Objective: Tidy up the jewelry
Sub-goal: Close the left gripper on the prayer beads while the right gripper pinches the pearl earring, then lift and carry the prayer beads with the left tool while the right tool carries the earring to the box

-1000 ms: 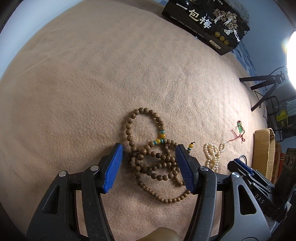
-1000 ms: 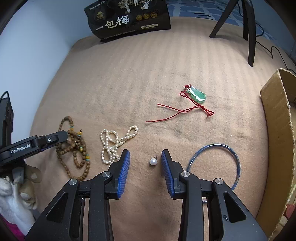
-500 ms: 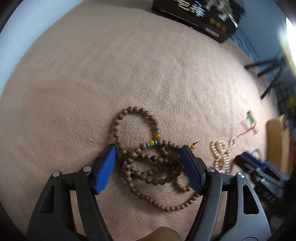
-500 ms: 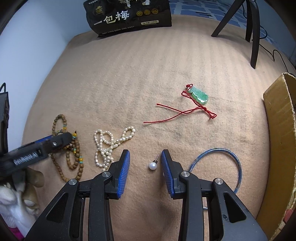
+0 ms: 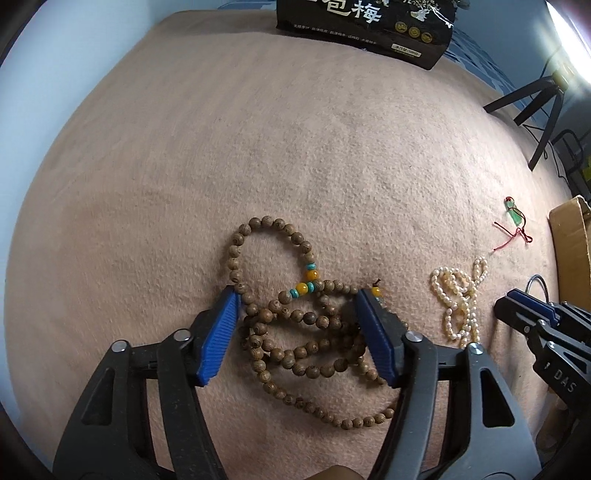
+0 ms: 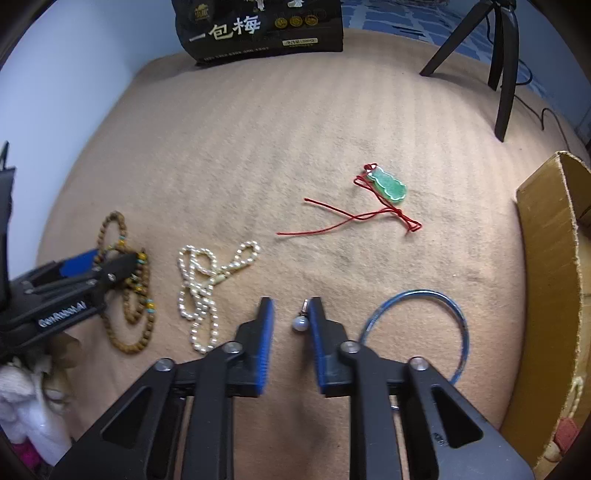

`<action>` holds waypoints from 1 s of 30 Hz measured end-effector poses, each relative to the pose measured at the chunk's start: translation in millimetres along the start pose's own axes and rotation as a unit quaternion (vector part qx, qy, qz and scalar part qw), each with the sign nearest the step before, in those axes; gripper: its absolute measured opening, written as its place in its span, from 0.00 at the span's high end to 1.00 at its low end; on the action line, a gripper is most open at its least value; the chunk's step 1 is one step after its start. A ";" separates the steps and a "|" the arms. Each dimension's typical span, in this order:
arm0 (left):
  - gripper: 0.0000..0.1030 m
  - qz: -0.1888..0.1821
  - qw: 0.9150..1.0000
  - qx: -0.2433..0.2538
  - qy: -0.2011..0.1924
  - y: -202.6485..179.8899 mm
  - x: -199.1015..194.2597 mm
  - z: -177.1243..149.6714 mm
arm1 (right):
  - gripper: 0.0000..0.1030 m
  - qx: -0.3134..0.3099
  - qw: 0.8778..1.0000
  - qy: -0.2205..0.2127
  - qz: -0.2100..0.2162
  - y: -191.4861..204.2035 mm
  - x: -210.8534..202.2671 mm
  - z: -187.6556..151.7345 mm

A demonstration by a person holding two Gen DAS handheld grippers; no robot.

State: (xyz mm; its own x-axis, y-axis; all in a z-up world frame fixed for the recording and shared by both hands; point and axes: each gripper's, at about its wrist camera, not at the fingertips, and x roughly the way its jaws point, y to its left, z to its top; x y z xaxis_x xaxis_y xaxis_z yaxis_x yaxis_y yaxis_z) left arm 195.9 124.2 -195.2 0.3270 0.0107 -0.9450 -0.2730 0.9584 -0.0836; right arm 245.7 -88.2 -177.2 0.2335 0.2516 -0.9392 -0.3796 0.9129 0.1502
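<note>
A long string of brown wooden beads (image 5: 295, 325) lies tangled on the tan cloth (image 5: 258, 147). My left gripper (image 5: 299, 301) is open, its blue pads on either side of the bead pile, low over it. My right gripper (image 6: 290, 308) is open, with a small pearl earring (image 6: 300, 324) on the cloth between its pads, close to the right pad. A pearl strand (image 6: 207, 284) lies left of it, a blue bangle (image 6: 417, 328) to its right. A green jade pendant on a red cord (image 6: 388, 184) lies farther back. The wooden beads also show in the right wrist view (image 6: 129, 288).
A black printed bag (image 6: 258, 26) stands at the cloth's far edge. An open cardboard box (image 6: 550, 280) stands at the right. A black tripod (image 6: 498, 55) stands at the back right. The pearl strand (image 5: 460, 299) and pendant (image 5: 514, 216) show right of the left gripper.
My left gripper has moved forward and lower over the wooden beads, which now sit between its pads. My right gripper has edged closer around the pearl earring.
</note>
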 end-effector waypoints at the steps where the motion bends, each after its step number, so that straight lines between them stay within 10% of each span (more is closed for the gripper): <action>1: 0.42 -0.001 1.000 0.002 -0.002 -0.3 -0.1 0.2 | 0.90 0.001 1.000 0.000 -0.002 -1.0 -0.3 -1.5; 11: 0.88 -0.009 1.000 0.012 -0.016 -1.2 -0.7 5.7 | 0.94 0.004 1.000 -0.017 -0.002 3.0 -5.6 -0.1; 30: 0.89 -0.099 0.992 -0.011 -0.072 -3.0 -68.5 18.4 | 0.94 0.025 0.997 -0.069 0.031 -11.4 -54.7 -3.1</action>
State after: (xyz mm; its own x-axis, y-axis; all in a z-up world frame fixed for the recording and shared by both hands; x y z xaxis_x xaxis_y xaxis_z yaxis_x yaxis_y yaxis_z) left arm 190.9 125.9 -124.4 0.5016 -0.1341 -0.8546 -0.2098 0.9395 -0.2706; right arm 234.4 -113.3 -128.5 0.3322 0.3471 -0.8770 -0.3535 0.9079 0.2254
